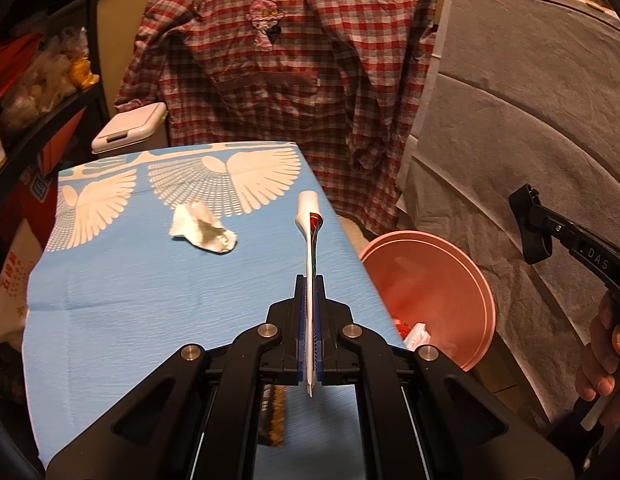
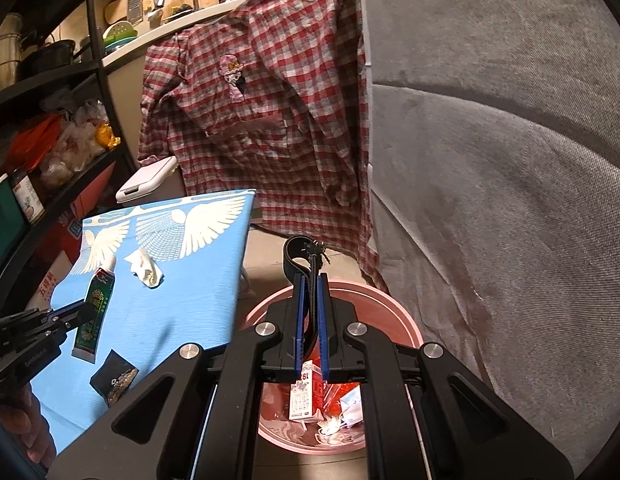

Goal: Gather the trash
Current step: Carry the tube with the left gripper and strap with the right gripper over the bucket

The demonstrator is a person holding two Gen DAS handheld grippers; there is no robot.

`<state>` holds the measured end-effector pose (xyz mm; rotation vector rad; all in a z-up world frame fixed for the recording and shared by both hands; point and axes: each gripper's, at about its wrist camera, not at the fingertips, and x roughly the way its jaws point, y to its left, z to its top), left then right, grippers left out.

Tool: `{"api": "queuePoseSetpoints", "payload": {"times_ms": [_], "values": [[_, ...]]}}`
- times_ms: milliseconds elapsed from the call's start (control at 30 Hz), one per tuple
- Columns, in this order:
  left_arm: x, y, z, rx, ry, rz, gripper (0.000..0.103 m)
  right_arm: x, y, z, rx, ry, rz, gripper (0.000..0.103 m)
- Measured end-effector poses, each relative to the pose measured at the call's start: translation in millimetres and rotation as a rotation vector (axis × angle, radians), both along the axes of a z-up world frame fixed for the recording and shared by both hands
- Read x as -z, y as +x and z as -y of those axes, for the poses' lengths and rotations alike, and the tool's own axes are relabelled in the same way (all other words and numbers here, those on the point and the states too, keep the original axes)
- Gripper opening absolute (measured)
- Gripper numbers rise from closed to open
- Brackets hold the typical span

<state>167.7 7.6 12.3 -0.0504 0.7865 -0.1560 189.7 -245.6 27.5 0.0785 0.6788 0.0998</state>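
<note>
Jaws of my left gripper [image 1: 310, 320] are clamped flat on a squeezed toothpaste tube [image 1: 309, 248], held edge-on with its white cap [image 1: 307, 205] pointing away from me, above the blue cloth of the surface [image 1: 150, 300] near its right edge. Jaws of my right gripper [image 2: 310, 316] are closed on a black strap [image 2: 306, 254], its loop standing above the fingertips, directly over the pink bin [image 2: 406, 320] on the floor beside the surface.

I judge the tube light and limp: mostly empty, it will flop if taken by the tail, so a grip across the flattened body suits it. The strap is soft and will dangle; it should drop cleanly once let go.

A crumpled tissue [image 1: 202, 228] lies on the surface, well apart from both grippers. It looks weightless and crushable; pinching its raised middle fold seems best. A small dark packet [image 2: 114, 380] lies nearer me.

The bin already holds a small carton [image 2: 304, 396] and scraps. A checked shirt [image 1: 278, 80] hangs behind.
</note>
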Motion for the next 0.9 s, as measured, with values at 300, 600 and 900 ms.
{"api": "queuePoseSetpoints", "payload": {"times_ms": [300,600,900], "values": [[5,9,34,0.073,-0.023,-0.003,0.003,7,7,4,0.016,0.002,-0.038,0.006],[16,19,71,0.149,-0.049,-0.023,0.003,13,12,12,0.036,0.02,-0.066,0.007],[36,33,104,0.194,-0.045,-0.06,0.003,16,19,18,0.042,0.026,-0.08,0.007]]}}
